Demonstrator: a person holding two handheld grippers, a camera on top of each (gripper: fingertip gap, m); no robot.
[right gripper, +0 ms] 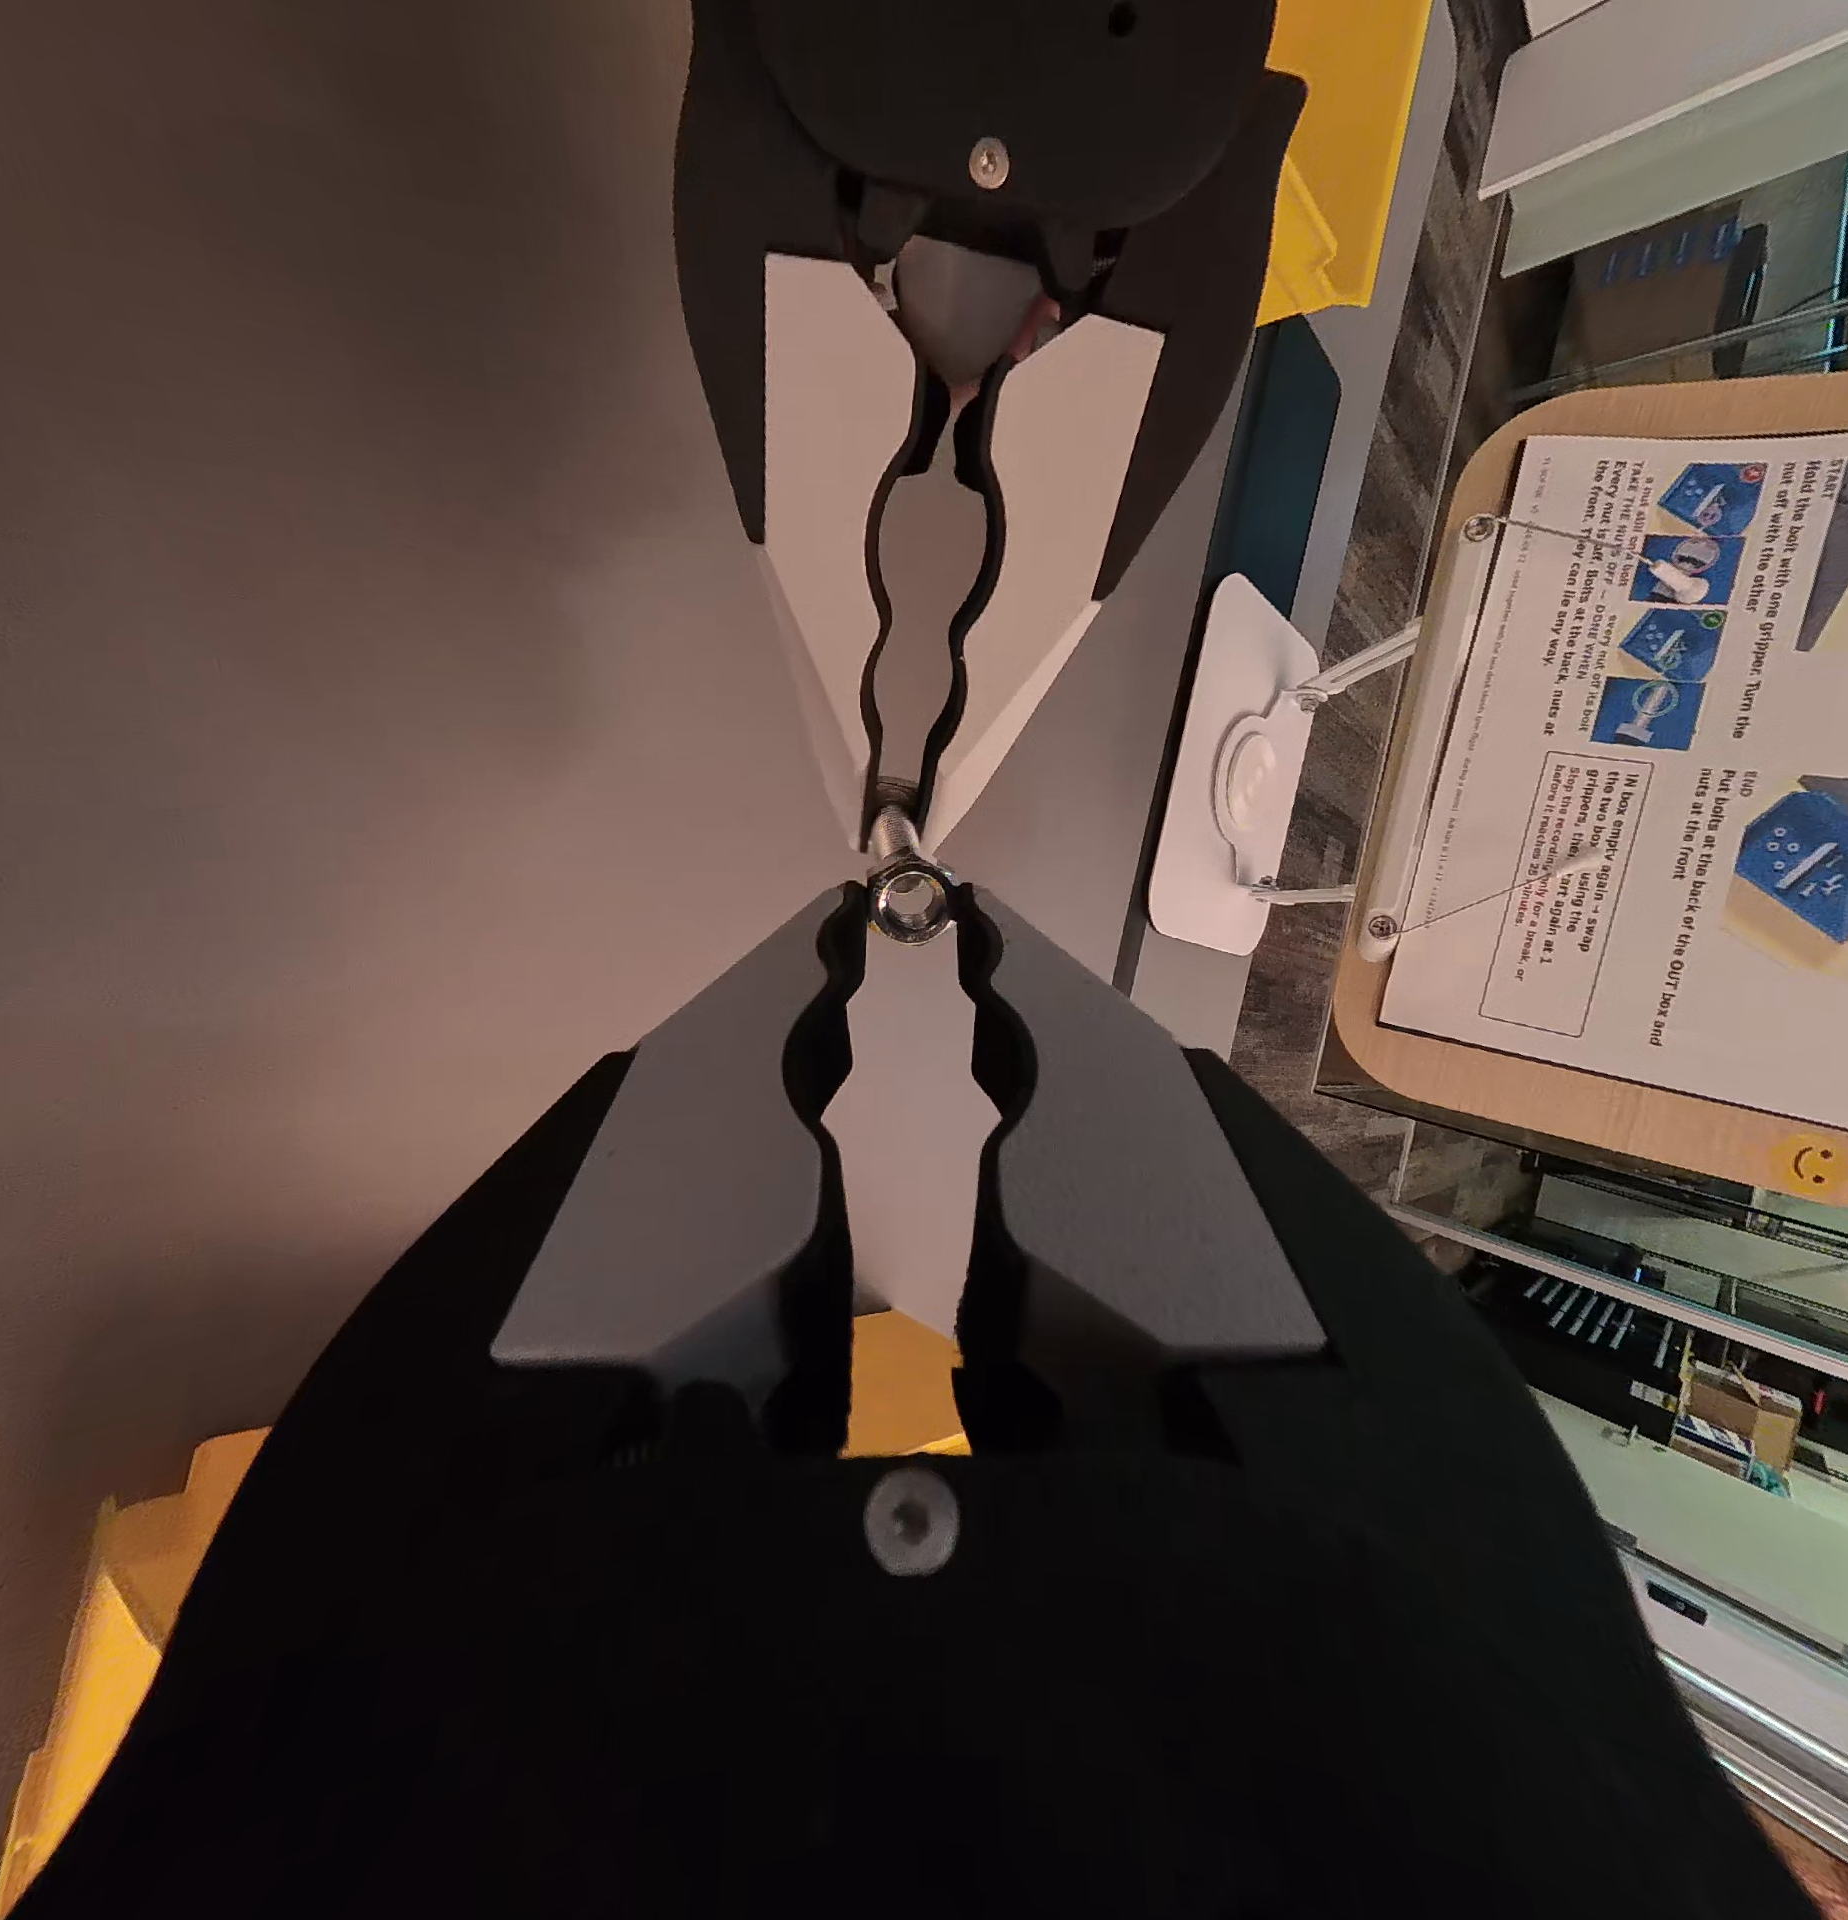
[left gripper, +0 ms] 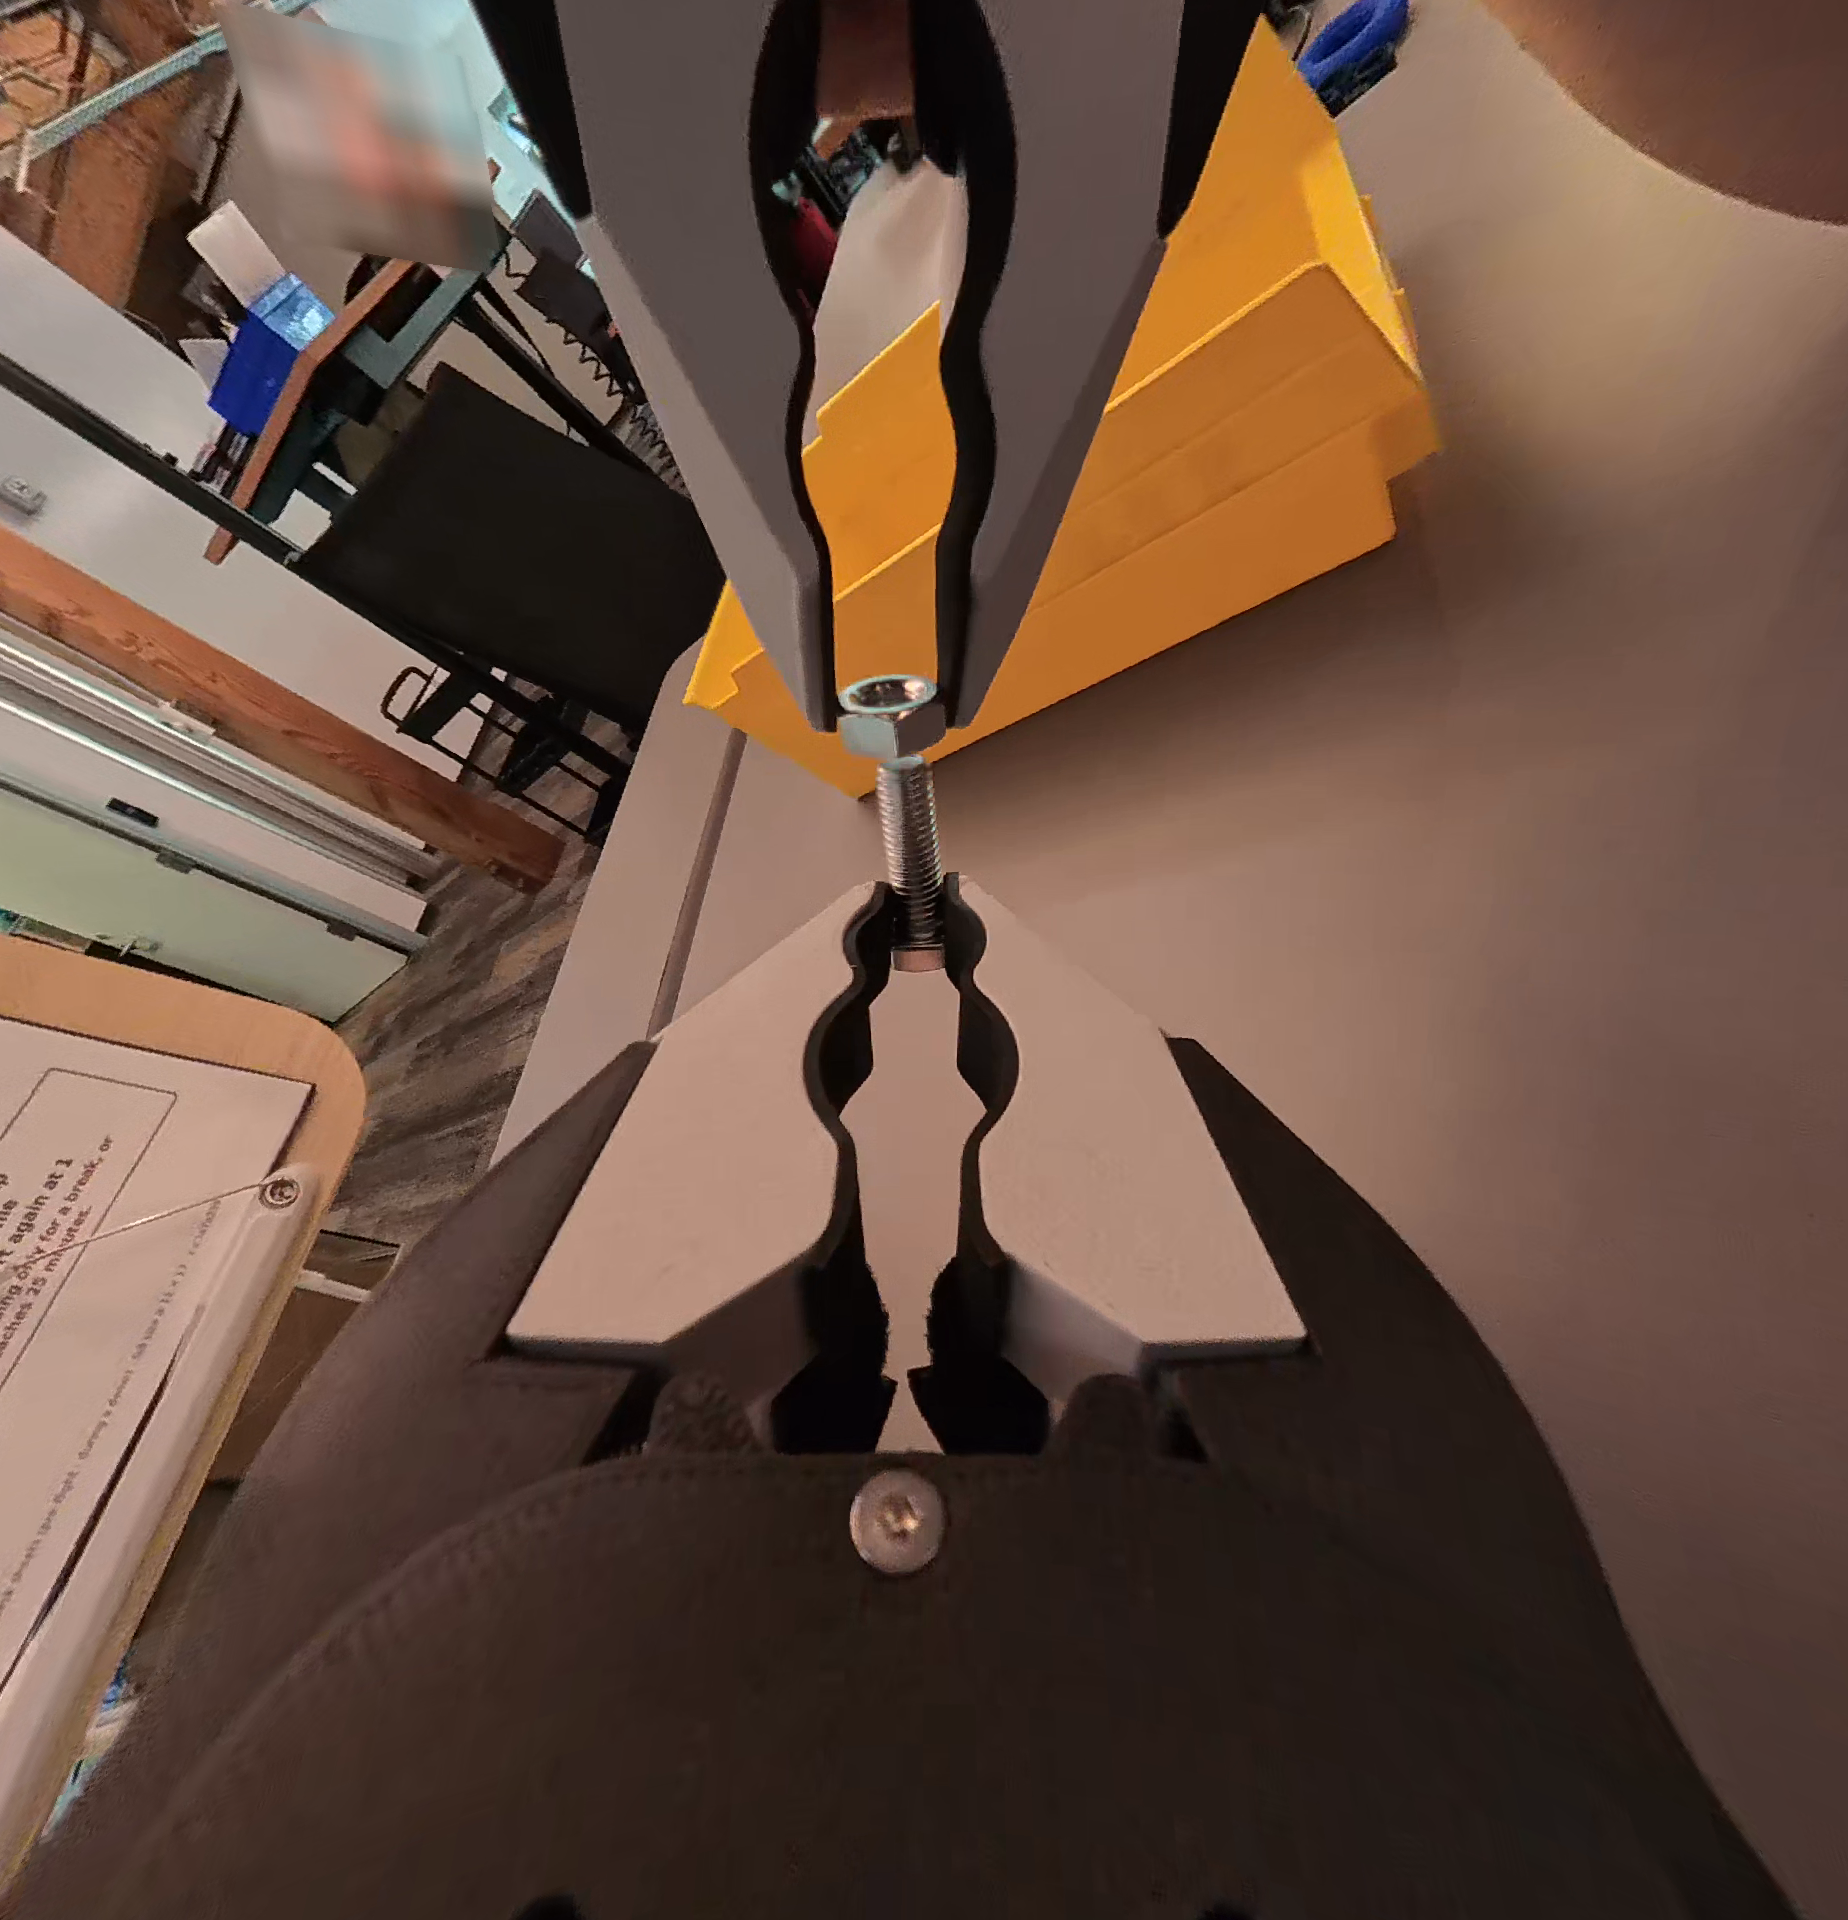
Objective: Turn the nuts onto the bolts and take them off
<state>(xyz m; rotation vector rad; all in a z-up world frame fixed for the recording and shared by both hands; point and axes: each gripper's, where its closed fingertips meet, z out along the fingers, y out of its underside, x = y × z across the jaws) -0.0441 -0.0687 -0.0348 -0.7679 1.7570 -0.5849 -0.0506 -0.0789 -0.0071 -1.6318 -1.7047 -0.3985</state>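
Observation:
A silver bolt [left gripper: 907,842] is held in the air between my two grippers, which face each other tip to tip. My left gripper [left gripper: 915,920], with pale grey fingers [left gripper: 733,1143], is shut on the bolt's threaded shank near one end. My right gripper [left gripper: 889,717] comes in from the top of the left wrist view and is shut on the hex nut [left gripper: 889,732] at the bolt's other end. In the right wrist view the nut [right gripper: 904,906] sits end-on between my right gripper's [right gripper: 904,904] dark grey fingers [right gripper: 712,1143], with the bolt [right gripper: 889,826] and left gripper [right gripper: 894,821] behind it.
Stacked yellow bins [left gripper: 1211,468] stand on the grey table [left gripper: 1419,1039] behind the grippers; yellow bins also show in the right wrist view [right gripper: 1315,208]. Past the table edge are a white stand [right gripper: 1232,769] and a printed sheet on a wooden board [right gripper: 1626,727]. Left and right tips are no more than a few centimetres apart.

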